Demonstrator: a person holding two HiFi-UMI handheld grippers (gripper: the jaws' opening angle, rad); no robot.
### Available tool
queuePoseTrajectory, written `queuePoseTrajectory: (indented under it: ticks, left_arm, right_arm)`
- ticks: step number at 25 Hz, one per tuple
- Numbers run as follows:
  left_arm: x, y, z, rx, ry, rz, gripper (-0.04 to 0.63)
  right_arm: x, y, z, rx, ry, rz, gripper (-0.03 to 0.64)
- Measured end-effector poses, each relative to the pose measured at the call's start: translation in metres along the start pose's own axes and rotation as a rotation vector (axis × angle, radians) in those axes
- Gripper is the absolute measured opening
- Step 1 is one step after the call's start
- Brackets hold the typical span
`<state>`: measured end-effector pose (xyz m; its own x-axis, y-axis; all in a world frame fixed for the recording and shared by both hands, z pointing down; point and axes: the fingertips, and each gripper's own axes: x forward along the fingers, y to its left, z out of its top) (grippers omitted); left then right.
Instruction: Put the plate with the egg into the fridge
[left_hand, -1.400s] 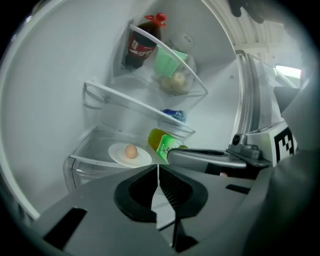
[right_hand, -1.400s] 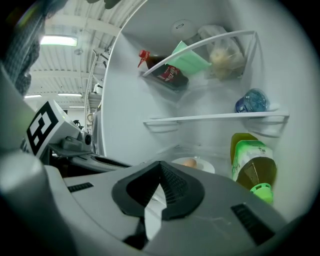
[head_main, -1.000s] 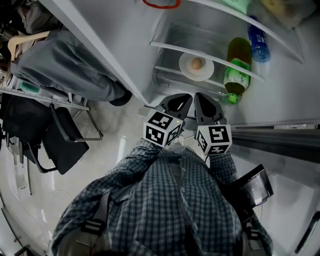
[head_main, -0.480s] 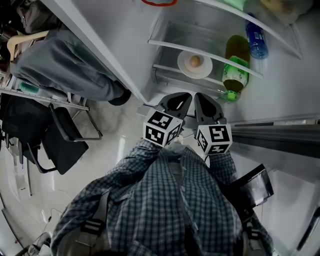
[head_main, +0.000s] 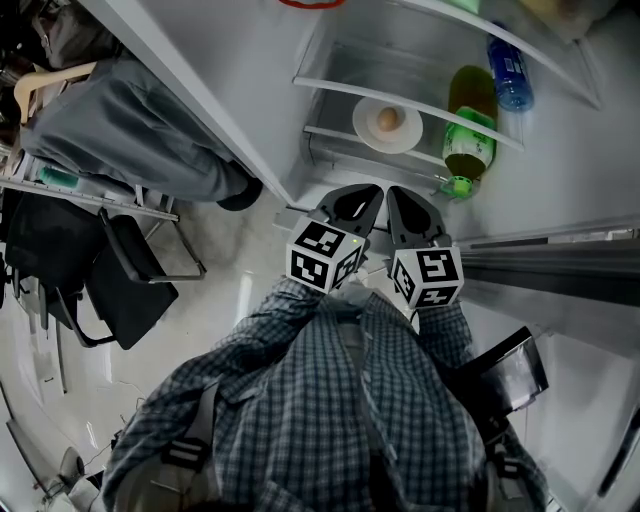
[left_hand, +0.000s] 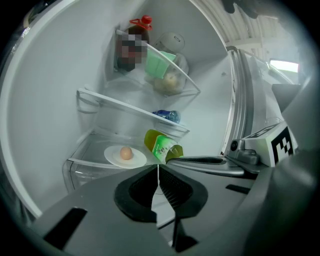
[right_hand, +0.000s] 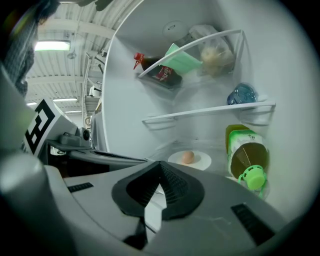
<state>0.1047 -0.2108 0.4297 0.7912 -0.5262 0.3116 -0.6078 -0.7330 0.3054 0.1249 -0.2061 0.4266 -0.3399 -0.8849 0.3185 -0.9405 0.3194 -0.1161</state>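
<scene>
A white plate (head_main: 400, 136) with a brown egg (head_main: 389, 119) on it rests on a lower glass shelf inside the open fridge. The left gripper view shows the plate (left_hand: 113, 157) and egg (left_hand: 126, 153) beyond the jaws, and so does the right gripper view, with plate (right_hand: 201, 161) and egg (right_hand: 188, 157). My left gripper (head_main: 368, 194) and right gripper (head_main: 396, 194) are side by side just outside the fridge, close to the person's chest. Both are shut with nothing in them; their jaws meet tip to tip in their own views, left gripper (left_hand: 158, 168), right gripper (right_hand: 160, 164).
A green-capped bottle (head_main: 469, 134) lies beside the plate on the same shelf. A blue bottle (head_main: 510, 70) lies one shelf up, and bags and a red-capped bottle (right_hand: 160, 72) sit higher. The fridge door (head_main: 560, 262) stands open at right. A dark chair (head_main: 125, 285) stands at left.
The plate and shelf have drifted slightly up and left in the head view. Both grippers stay shut and in the same place.
</scene>
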Motion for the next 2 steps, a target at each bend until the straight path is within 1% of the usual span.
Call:
queuePoseTrajectory:
  ticks: [2]
  left_arm:
    - [0.0, -0.0013, -0.0007, -0.003, 0.001, 0.001, 0.018]
  right_arm:
    - [-0.0006, -0.0003, -0.0018, 0.021, 0.002, 0.004, 0.006]
